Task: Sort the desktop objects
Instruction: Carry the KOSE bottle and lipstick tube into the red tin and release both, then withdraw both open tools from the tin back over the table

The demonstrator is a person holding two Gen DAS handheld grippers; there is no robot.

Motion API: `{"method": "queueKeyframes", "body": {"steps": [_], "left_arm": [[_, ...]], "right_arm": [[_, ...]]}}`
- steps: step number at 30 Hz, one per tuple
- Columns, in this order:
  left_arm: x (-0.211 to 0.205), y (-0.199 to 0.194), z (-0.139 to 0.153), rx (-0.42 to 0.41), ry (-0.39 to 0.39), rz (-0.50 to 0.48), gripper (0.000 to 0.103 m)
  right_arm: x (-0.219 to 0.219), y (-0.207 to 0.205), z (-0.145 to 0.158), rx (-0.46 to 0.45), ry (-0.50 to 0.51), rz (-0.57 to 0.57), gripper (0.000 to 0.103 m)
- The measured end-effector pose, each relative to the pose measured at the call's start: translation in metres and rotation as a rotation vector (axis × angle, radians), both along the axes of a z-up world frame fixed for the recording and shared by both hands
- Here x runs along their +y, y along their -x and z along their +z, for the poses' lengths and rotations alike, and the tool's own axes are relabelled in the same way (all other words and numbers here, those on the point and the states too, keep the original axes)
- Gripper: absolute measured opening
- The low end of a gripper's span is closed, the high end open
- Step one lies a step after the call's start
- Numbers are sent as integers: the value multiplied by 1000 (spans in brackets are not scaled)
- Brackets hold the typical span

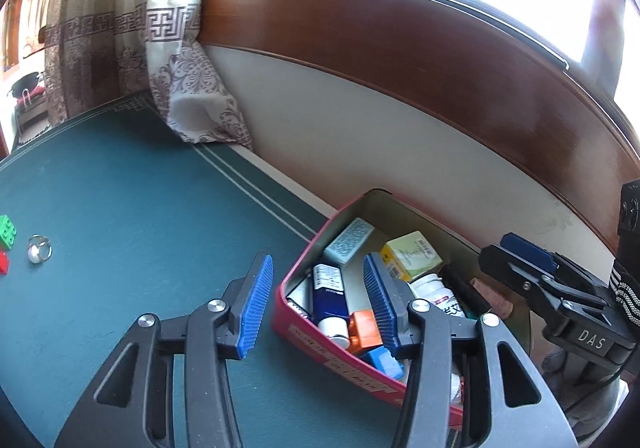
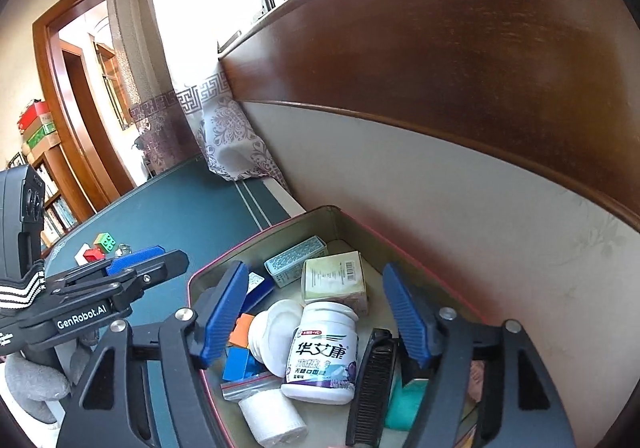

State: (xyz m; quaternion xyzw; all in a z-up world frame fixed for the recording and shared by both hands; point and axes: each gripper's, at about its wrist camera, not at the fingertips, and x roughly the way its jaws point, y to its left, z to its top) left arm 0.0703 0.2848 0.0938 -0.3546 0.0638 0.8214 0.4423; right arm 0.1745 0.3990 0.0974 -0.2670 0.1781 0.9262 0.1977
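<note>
A red tin box (image 1: pixel 304 332) (image 2: pixel 260 236) stands on the green table by the wall, full of small items: a white pill bottle (image 2: pixel 324 352), a yellow-green carton (image 2: pixel 336 280), a teal patterned box (image 1: pixel 347 240), a blue tube (image 1: pixel 329 294), an orange brick (image 1: pixel 362 330) and a black comb (image 2: pixel 370 380). My left gripper (image 1: pixel 318 300) is open and empty, straddling the tin's left wall. My right gripper (image 2: pixel 316 316) is open and empty above the tin. A green brick (image 1: pixel 7 230) (image 2: pixel 106 241), red brick (image 2: pixel 93 254) and metal ring (image 1: pixel 39 248) lie on the table at left.
The wall with wood panel (image 1: pixel 400 60) runs right behind the tin. A patterned curtain (image 1: pixel 188 88) hangs onto the table's back edge. A doorway and bookshelf (image 2: pixel 52 184) are at far left. The green tabletop (image 1: pixel 132 216) stretches left of the tin.
</note>
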Motion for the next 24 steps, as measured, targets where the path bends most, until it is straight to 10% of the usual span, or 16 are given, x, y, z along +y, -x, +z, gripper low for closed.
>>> {"method": "queueKeyframes", "body": {"steps": [24], "left_arm": [[-29, 17, -4, -22, 5, 89, 51]], "right_arm": [[-12, -3, -6, 71, -49, -23, 80]]}}
